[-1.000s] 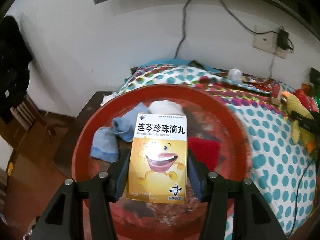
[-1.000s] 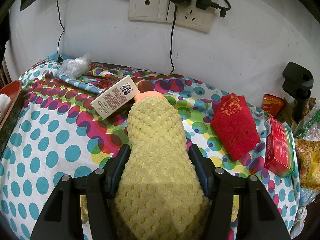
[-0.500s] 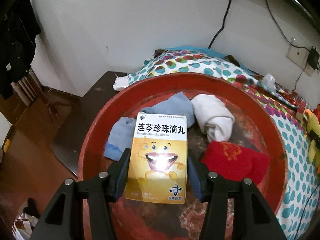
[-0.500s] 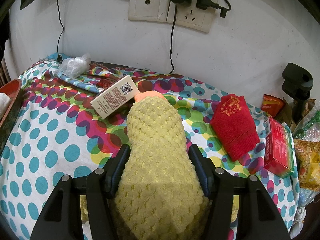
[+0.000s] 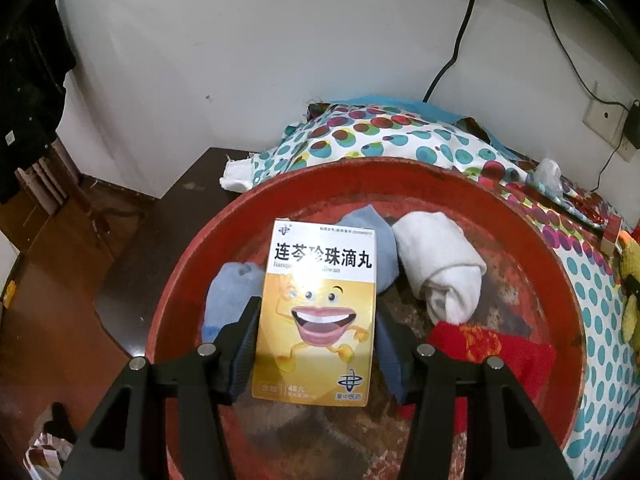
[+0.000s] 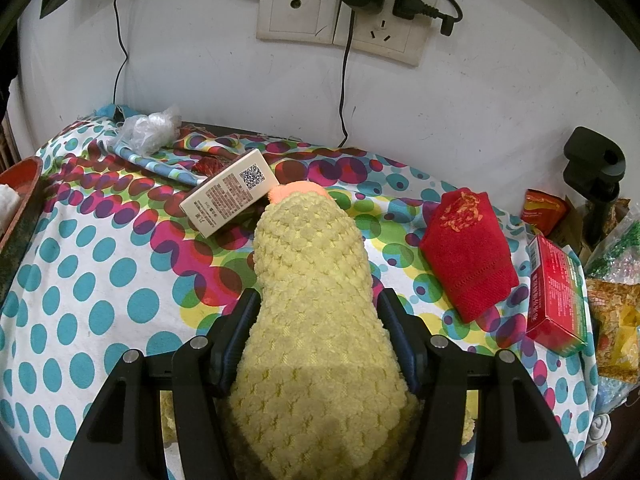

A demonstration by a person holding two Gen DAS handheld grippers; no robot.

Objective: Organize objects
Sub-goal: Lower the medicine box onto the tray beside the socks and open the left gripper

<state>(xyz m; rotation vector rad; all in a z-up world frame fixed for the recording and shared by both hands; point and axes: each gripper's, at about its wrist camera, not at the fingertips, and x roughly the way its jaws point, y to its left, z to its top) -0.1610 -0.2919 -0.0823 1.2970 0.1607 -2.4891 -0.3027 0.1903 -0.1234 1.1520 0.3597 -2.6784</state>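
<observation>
My left gripper (image 5: 316,316) is shut on a yellow and white medicine box (image 5: 318,312) and holds it over a round red tray (image 5: 560,264). In the tray lie blue socks (image 5: 230,292), a rolled white sock (image 5: 444,272) and a red folded cloth (image 5: 504,352). My right gripper (image 6: 318,308) is shut on a yellow plush duck (image 6: 316,320) with an orange beak, above the polka-dot cloth (image 6: 80,280). On that cloth lie a beige box with a QR code (image 6: 228,196), a red folded cloth (image 6: 468,252) and a red box (image 6: 556,292).
A white wall with sockets (image 6: 340,20) and cables stands behind the table. Crumpled plastic (image 6: 148,130) lies at the back left. Snack packets (image 6: 612,312) and a black clamp (image 6: 592,172) crowd the right edge. The tray rim (image 6: 20,184) shows at the far left. Dark floor (image 5: 60,280) lies left of the tray.
My left gripper has carried the medicine box leftward and lower over the tray, so the socks and red cloth now show more fully. The right gripper with the duck has stayed still.
</observation>
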